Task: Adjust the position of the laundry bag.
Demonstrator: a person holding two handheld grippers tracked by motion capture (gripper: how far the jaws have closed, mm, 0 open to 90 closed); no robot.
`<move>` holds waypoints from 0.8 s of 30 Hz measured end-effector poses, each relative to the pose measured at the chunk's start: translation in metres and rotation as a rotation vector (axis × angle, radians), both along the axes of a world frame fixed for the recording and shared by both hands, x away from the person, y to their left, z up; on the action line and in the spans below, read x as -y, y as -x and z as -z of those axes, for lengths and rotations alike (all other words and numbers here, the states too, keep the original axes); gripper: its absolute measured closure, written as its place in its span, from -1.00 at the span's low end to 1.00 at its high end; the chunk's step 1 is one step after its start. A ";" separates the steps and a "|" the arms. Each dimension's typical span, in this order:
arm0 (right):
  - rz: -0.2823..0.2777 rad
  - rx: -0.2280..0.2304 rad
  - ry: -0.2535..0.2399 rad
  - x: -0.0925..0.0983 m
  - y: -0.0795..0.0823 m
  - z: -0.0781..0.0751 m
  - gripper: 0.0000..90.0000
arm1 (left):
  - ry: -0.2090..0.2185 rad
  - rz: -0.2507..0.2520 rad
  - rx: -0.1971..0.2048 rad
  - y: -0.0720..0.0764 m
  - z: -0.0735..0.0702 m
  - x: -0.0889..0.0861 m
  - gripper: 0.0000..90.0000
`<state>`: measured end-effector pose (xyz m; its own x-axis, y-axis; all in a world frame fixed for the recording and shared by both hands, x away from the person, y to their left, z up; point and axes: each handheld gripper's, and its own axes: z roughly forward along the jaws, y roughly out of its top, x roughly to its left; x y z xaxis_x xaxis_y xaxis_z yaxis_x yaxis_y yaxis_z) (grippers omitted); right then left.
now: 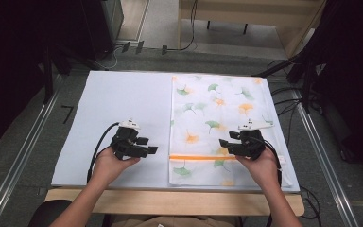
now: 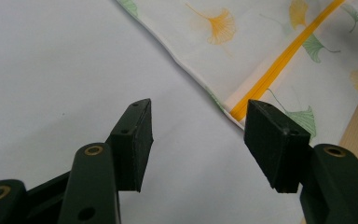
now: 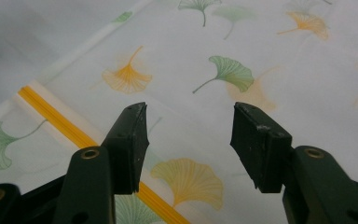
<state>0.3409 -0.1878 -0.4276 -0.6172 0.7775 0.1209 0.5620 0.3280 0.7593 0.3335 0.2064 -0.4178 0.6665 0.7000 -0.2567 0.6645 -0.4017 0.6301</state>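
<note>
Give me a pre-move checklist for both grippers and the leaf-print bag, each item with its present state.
1. Left gripper open: ok, its jaws stand apart with nothing between them.
2. Right gripper open: ok, its jaws stand apart and hold nothing.
3. Bag lies flat on the white mat: ok, spread out with no folds seen.
4. Left gripper lined up on the bag: not ok, it is over bare mat, beside the bag's edge near the zipper end.
5. Right gripper over the bag: ok, the print and the orange zipper lie under its jaws.
6. Zipper closed: cannot tell, no slider can be made out.
</note>
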 end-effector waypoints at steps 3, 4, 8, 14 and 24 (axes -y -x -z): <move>0.000 -0.013 0.026 0.000 0.001 0.003 0.05 | 0.012 0.003 -0.001 -0.002 0.000 0.001 -0.06; 0.004 -0.008 0.035 0.001 0.002 0.004 0.05 | 0.015 0.007 0.004 -0.003 0.001 0.002 -0.07; 0.012 -0.005 0.035 0.003 0.003 0.004 0.03 | 0.008 0.012 0.008 -0.005 0.002 0.003 -0.09; 0.025 -0.013 0.039 0.007 0.005 0.006 0.02 | 0.020 0.006 0.009 -0.007 0.002 0.005 -0.13; 0.034 -0.014 0.041 0.011 0.006 0.006 -0.02 | 0.009 0.005 -0.009 -0.008 0.005 0.010 -0.10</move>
<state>0.3350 -0.1987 -0.4336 -0.5891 0.8022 0.0969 0.5840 0.3398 0.7372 0.3415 0.1968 -0.4224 0.6675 0.6944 -0.2687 0.6680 -0.3992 0.6280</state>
